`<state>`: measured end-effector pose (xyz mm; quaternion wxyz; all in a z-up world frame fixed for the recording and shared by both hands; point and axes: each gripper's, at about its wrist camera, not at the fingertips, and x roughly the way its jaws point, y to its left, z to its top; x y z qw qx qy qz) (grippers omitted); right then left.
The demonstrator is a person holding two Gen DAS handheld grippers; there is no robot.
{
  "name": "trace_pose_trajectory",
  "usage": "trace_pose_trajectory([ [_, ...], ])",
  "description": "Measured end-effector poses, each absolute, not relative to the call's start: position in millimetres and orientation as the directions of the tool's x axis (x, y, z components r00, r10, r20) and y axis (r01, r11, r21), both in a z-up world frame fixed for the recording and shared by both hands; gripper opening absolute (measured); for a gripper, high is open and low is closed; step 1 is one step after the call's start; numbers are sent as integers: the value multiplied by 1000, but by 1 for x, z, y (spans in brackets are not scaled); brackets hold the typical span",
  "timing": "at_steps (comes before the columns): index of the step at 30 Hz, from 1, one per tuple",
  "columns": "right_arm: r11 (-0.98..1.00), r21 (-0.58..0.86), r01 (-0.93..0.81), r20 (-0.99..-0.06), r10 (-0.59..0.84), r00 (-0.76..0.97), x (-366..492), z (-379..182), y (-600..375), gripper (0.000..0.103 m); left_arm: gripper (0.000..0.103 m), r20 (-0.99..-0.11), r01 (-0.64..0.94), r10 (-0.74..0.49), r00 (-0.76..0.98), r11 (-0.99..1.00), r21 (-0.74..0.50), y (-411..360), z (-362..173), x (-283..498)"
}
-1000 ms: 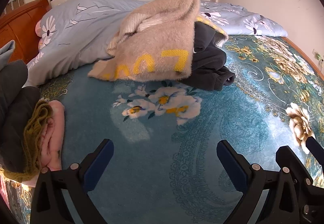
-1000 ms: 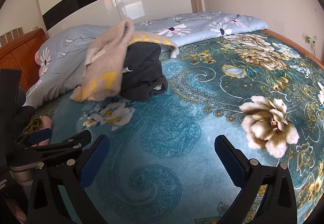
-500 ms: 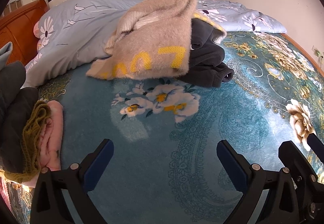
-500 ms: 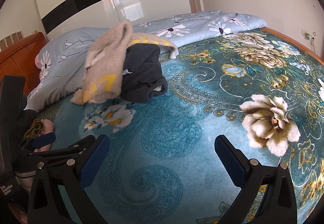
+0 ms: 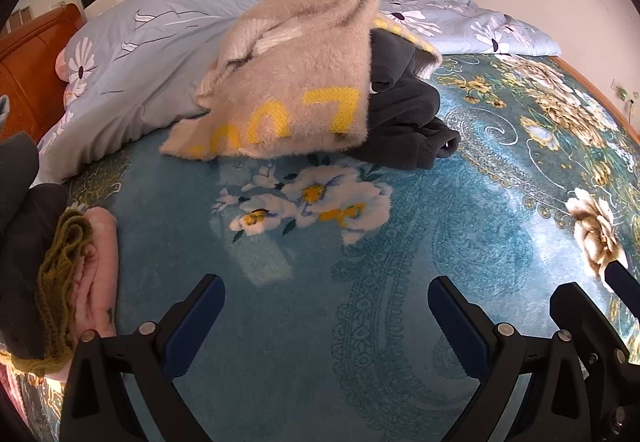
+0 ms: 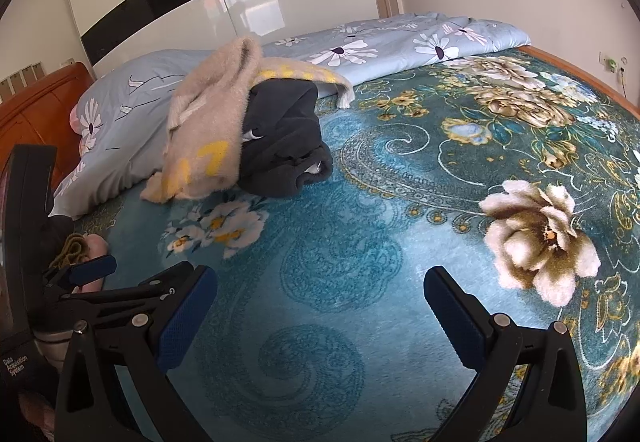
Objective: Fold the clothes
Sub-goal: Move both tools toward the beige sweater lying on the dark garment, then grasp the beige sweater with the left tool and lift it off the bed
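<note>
Fuzzy beige sweater with yellow letters lies draped over a dark grey fleece garment at 12 o'clock on the teal floral bedspread. Compared with a second ago, the pile sits slightly nearer in both views. Left gripper and right gripper: jaws spread wide, empty, above the bedspread. Folded stack, pink and olive knits, at 9 o'clock.
</note>
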<state>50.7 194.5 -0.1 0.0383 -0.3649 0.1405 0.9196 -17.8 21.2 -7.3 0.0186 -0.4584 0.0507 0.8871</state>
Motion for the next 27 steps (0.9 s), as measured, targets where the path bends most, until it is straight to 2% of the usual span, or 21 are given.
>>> trace_pose_trajectory([
  [6, -910, 319, -265, -667, -17, -745, 55, 2, 221, 103, 103, -757, -83, -28, -653, -991, 109, 18, 17, -60],
  [12, -851, 411, -328, -663, -32, -748, 57, -1, 242, 103, 103, -659, -126, -23, -752, -976, 178, 59, 66, -154],
  [16, -832, 438, -340, -663, -43, -748, 57, -4, 248, 103, 103, -638, -83, -120, -761, -957, 279, 96, 72, -225],
  [22, -786, 490, -377, -653, -44, -756, 59, -8, 263, 103, 103, -580, 39, -400, -710, -844, 535, 121, 48, -303],
  [23, -779, 496, -383, -655, -46, -754, 59, -9, 265, 103, 101, -582, 31, -392, -712, -847, 531, 120, 48, -306],
  [25, -766, 507, -395, -659, -49, -750, 57, -12, 269, 103, 76, -589, 17, -375, -716, -852, 523, 118, 48, -312],
  [26, -763, 508, -400, -663, -49, -747, 56, -13, 269, 103, 50, -599, 13, -375, -707, -855, 519, 114, 48, -313],
  [27, -762, 508, -403, -666, -51, -744, 56, -14, 269, 103, 36, -611, 24, -382, -693, -860, 510, 108, 50, -313],
])
